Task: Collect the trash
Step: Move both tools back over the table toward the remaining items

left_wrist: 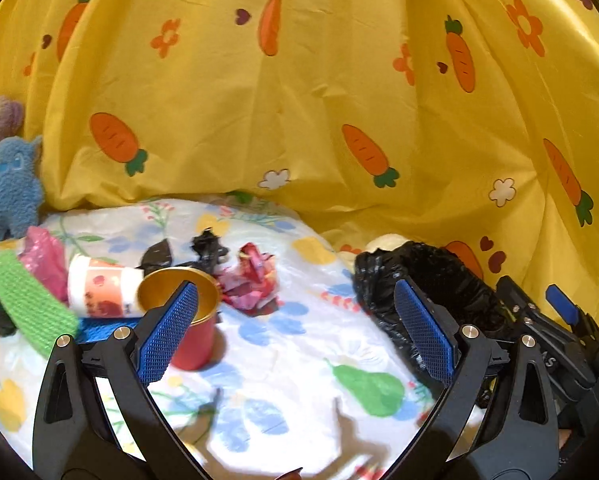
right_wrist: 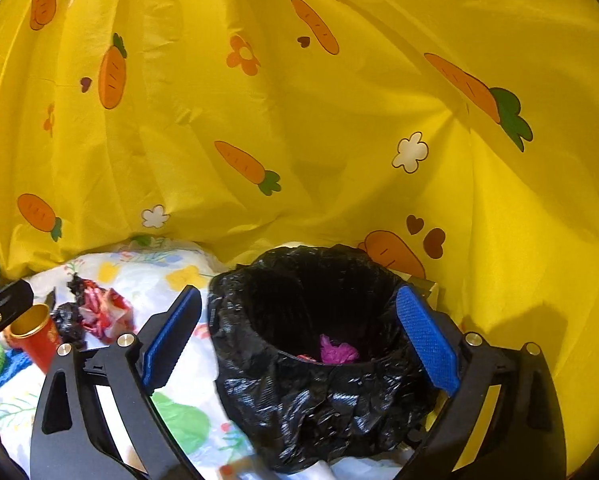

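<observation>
A bin lined with a black bag (right_wrist: 319, 356) stands on the flowered sheet; a crumpled purple scrap (right_wrist: 336, 351) lies inside. My right gripper (right_wrist: 299, 336) is open and empty, its jaws on either side of the bin's rim. My left gripper (left_wrist: 295, 328) is open and empty above the sheet; the bin (left_wrist: 431, 292) is by its right finger. Ahead of it lie a crumpled red wrapper (left_wrist: 251, 278), black plastic scraps (left_wrist: 203, 250), a red cup with gold inside (left_wrist: 187, 320), a white paper cup on its side (left_wrist: 103, 290) and a pink bag (left_wrist: 45, 258).
A yellow carrot-print cloth (left_wrist: 299, 100) hangs behind the bed. A blue plush toy (left_wrist: 9, 188) sits at far left. A green knitted piece (left_wrist: 27, 306) and a blue one (left_wrist: 99, 328) lie near the cups. The right gripper (left_wrist: 555, 320) shows at the left view's right edge.
</observation>
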The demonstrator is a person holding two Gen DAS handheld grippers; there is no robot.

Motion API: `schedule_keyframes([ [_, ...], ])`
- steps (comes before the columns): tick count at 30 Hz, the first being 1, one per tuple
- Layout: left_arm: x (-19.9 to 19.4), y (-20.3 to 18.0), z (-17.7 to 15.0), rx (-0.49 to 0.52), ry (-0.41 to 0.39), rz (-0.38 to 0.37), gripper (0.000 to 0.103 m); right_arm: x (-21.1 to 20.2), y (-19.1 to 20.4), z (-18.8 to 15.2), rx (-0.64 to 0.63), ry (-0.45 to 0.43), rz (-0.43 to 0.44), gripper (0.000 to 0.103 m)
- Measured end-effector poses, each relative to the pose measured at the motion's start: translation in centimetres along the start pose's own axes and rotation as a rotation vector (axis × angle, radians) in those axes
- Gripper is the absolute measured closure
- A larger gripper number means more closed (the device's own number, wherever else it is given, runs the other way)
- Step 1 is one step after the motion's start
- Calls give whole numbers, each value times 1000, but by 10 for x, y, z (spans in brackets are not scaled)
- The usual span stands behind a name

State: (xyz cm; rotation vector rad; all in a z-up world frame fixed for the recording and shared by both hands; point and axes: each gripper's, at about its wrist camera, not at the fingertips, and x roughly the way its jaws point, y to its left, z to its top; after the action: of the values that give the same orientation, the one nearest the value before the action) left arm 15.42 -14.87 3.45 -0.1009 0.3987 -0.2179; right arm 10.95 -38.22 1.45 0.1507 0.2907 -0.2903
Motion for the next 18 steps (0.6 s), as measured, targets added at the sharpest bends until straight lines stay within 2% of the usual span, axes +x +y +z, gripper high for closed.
schedule_keyframes([
  [7, -43, 61, -23, -4, -7, 187, 6, -34, 50, -21, -49, 32, 120, 8],
  [18, -81, 135, -32, -84, -26, 328, 6, -52, 127, -39, -130, 77, 246, 8],
])
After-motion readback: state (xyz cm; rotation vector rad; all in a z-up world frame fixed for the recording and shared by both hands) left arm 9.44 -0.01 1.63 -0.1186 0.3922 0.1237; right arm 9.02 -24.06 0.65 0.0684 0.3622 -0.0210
